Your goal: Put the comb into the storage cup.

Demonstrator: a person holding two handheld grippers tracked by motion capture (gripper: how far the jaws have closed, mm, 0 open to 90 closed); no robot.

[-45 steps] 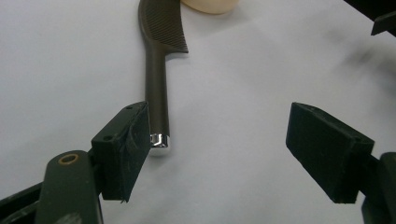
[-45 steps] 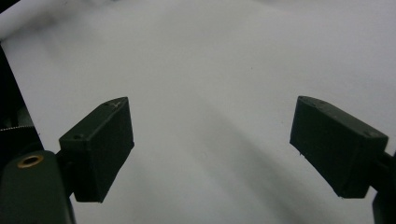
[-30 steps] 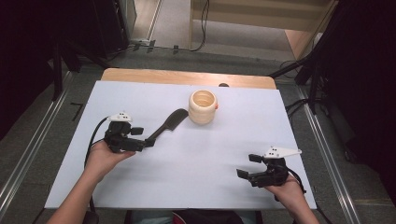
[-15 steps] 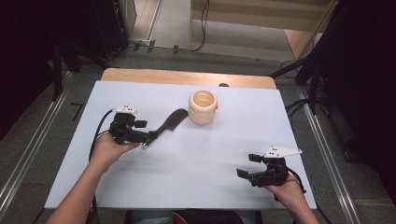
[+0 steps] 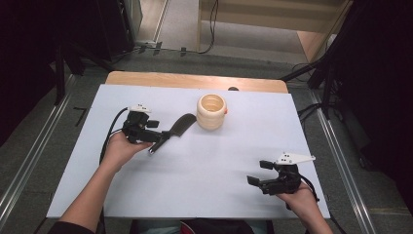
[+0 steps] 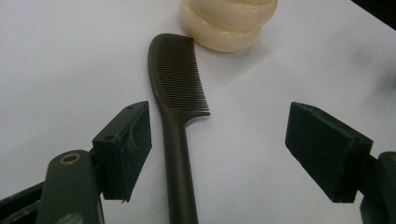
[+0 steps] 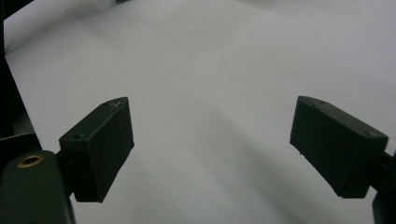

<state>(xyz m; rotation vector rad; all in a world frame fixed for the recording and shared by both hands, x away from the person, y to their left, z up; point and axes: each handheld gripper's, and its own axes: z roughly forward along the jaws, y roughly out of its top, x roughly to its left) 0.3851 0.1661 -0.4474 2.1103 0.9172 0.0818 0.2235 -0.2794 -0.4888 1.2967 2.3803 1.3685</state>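
Left gripper (image 6: 215, 154) has advanced toward the desk's far edge, jaws apart astride the comb (image 6: 179, 116) handle, ready to close; right gripper (image 5: 272, 179) idles, jaws apart.

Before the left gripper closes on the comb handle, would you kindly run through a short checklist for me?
1. Left gripper open: ok, jaws spread wide.
2. Comb handle between the jaws: ok, though nearer one jaw than the other.
3. Comb flat on the table: ok.
4. Cup clear of the jaws: ok, it stands beyond the comb's far end.
5. Right gripper out of the way: ok, open over bare table.
6. Jaw height for a firm grip: cannot tell.
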